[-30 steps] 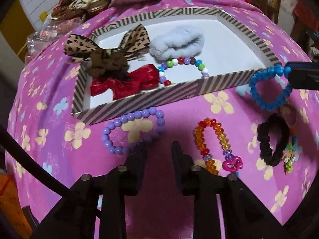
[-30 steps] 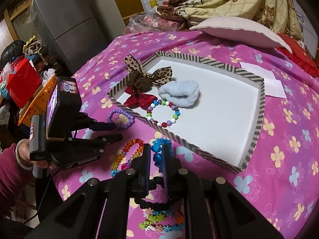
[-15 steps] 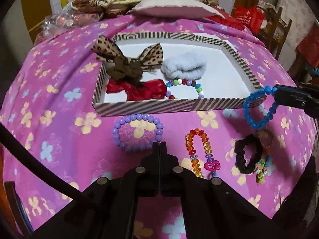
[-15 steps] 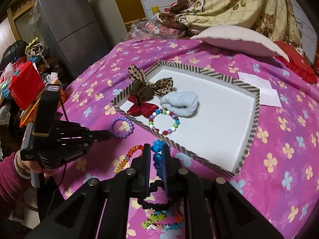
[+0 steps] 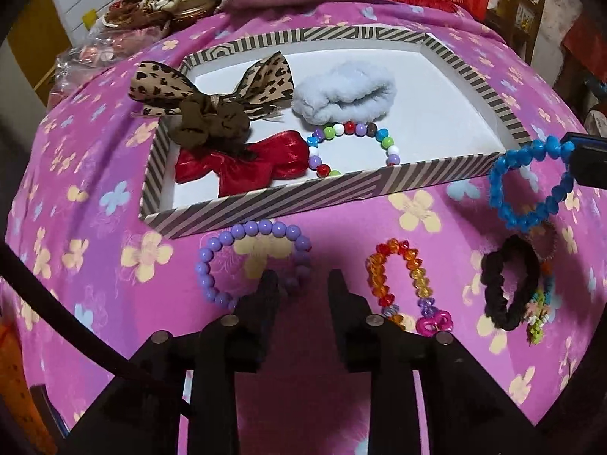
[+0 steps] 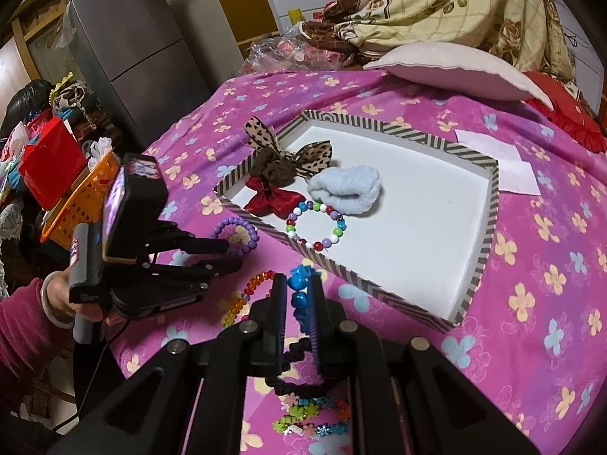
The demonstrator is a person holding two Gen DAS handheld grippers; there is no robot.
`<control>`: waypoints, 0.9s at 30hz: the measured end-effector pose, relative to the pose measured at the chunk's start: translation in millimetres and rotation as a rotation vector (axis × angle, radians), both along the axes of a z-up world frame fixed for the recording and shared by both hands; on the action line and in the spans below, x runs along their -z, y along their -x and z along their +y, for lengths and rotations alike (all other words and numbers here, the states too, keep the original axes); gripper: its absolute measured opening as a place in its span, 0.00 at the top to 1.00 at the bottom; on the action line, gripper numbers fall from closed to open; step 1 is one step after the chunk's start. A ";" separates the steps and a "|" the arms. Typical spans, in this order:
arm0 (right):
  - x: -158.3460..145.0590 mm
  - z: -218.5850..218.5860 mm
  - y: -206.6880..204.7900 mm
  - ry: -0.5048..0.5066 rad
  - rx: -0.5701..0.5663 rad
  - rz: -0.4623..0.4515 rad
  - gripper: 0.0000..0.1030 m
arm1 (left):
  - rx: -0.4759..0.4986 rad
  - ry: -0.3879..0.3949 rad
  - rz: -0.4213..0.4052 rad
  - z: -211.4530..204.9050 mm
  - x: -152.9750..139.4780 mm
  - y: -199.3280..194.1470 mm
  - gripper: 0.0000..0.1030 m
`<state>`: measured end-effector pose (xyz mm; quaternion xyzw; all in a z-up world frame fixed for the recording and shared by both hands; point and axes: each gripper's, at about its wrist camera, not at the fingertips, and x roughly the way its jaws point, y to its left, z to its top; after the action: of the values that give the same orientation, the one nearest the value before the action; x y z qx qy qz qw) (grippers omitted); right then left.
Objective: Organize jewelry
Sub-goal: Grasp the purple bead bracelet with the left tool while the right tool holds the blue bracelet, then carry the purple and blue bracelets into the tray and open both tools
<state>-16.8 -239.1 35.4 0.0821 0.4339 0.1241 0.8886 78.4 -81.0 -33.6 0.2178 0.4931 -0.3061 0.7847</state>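
A striped tray [image 5: 265, 199] [image 6: 489, 235] on the pink bedspread holds a leopard bow [image 5: 212, 87], a red bow [image 5: 242, 165], a pale blue scrunchie [image 5: 343, 94] and a multicolour bead bracelet [image 5: 353, 148]. My left gripper [image 5: 299, 284] is open, low over the purple bead bracelet [image 5: 250, 261], its left finger at the bracelet's near right part. My right gripper [image 6: 297, 295] is shut on the blue bead bracelet [image 5: 527, 185] [image 6: 297, 284], held up near the tray's front right corner. An orange-red bead bracelet [image 5: 402, 280] and a black scrunchie [image 5: 508, 284] lie on the bedspread.
A small colourful flower bracelet [image 5: 540, 311] lies by the black scrunchie. A pillow [image 6: 455, 72] and a quilt lie behind the tray. White paper [image 6: 500, 163] lies right of the tray. An orange basket [image 6: 83, 189] and a fridge [image 6: 144, 45] stand left of the bed.
My left gripper, shut half a second ago, has opened and moved forward onto the purple bracelet. My right gripper still holds the blue bracelet, about in the same place.
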 end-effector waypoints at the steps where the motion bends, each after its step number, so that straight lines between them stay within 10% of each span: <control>1: 0.6 -1.3 -0.9 -0.002 0.003 0.000 0.89 | 0.012 -0.007 0.018 -1.8 3.0 -1.6 0.52; 19: -8.3 -9.1 -1.1 -0.005 0.015 -0.019 0.89 | -0.070 0.078 0.091 8.1 0.2 1.0 0.70; 27: -28.8 -11.1 -4.7 0.010 0.027 -0.050 0.89 | -0.108 0.189 0.047 22.7 -50.3 5.7 0.70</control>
<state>-12.1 -250.2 64.2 0.0803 0.4112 0.1120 0.9011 72.7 -58.3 16.8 0.1090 0.4912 -0.3136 0.8053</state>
